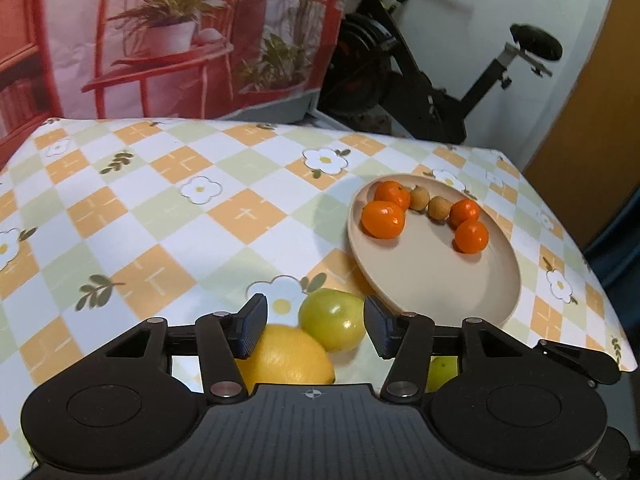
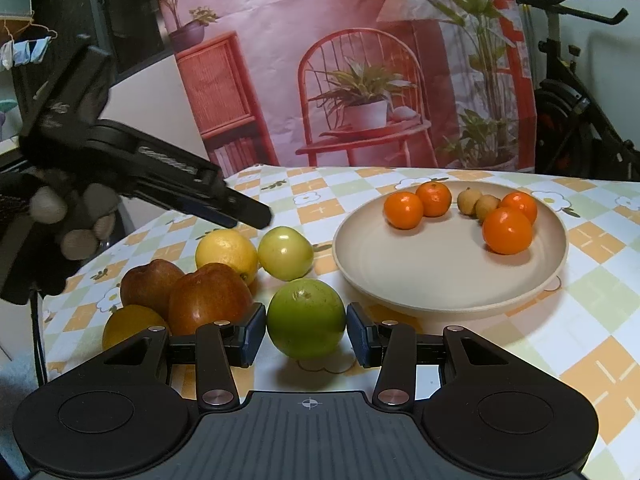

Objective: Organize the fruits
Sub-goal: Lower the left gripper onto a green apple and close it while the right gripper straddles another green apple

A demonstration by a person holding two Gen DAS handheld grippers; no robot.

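My right gripper (image 2: 307, 334) is shut on a round green fruit (image 2: 306, 322) that sits low over the checkered tablecloth, a pad against each of its sides. Beyond it lie a yellow-green fruit (image 2: 286, 254), a lemon (image 2: 226, 252), two red apples (image 2: 208, 296) and an orange-yellow fruit (image 2: 128, 324). The beige plate (image 2: 440, 280) holds several mandarins (image 2: 507, 230) and two small brown fruits (image 2: 487, 206). My left gripper (image 1: 316, 328) hangs open over the yellow-green fruit (image 1: 332, 320) and the lemon (image 1: 284, 356), pads clear of both. In the right wrist view, the left gripper (image 2: 252, 214) hovers above that pair, held by a hand.
The plate (image 1: 420, 280) lies to the right of the left gripper, near the table's right edge (image 1: 600, 280). A printed backdrop (image 2: 360, 60) hangs behind the table, and an exercise bike (image 1: 420, 80) stands past its far corner. Bare tablecloth (image 1: 160, 220) stretches to the left.
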